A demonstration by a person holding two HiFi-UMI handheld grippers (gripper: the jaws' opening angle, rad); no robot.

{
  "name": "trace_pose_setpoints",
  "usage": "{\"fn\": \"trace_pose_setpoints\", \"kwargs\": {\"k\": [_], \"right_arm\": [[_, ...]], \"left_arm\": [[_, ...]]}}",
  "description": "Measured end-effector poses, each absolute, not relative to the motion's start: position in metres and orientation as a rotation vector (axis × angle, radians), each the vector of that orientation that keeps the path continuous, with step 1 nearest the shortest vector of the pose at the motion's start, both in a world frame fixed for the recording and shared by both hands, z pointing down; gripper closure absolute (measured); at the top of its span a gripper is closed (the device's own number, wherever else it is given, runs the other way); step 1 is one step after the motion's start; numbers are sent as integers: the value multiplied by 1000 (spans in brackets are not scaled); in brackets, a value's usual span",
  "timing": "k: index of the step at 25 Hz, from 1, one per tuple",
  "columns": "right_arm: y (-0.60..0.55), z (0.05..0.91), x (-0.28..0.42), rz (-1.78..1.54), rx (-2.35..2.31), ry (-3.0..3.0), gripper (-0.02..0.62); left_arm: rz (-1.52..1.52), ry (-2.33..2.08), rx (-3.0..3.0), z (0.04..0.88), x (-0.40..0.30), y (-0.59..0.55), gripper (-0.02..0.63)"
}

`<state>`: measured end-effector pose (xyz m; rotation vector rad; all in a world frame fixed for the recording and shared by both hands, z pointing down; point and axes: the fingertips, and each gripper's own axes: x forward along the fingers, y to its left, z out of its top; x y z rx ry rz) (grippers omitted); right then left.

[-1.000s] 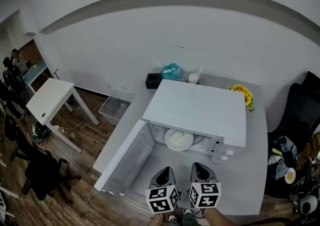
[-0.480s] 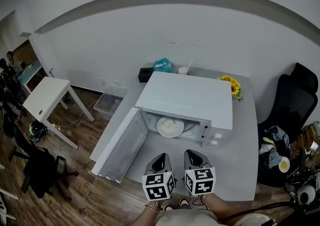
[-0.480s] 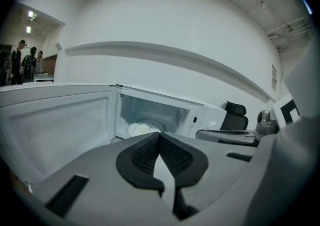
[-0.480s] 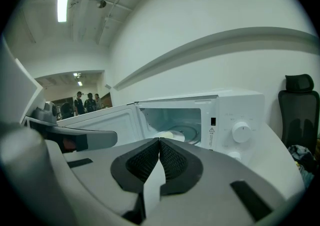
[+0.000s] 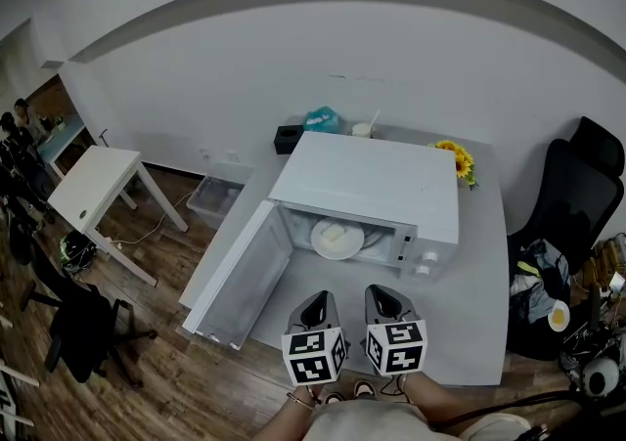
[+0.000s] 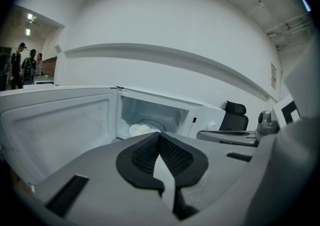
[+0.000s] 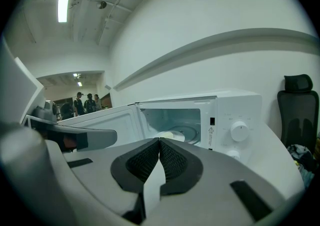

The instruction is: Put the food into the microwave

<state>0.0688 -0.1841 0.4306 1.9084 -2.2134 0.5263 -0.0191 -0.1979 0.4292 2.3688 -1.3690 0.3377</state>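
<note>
Inside the white box-shaped microwave (image 5: pixel 377 185) sits the round white plate of pale food (image 5: pixel 335 237); left gripper (image 5: pixel 315 306) and right gripper (image 5: pixel 383 298) are pinched together, empty, and a hard shove could bounce the open white door (image 5: pixel 243 278) back.

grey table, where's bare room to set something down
Bare: the table in front of the microwave, right of its open door, and the strip right of the microwave. Crowded: the back edge, with black box, teal bag, cup and sunflowers.
</note>
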Motion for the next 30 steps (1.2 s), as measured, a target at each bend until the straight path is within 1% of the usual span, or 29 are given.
{"fn": "trace_pose_setpoints", "kwargs": {"k": [30], "right_arm": [[-165, 434, 71, 526, 1930, -2154, 580]], "left_arm": [[343, -1359, 2345, 434, -28, -185, 603]]}}
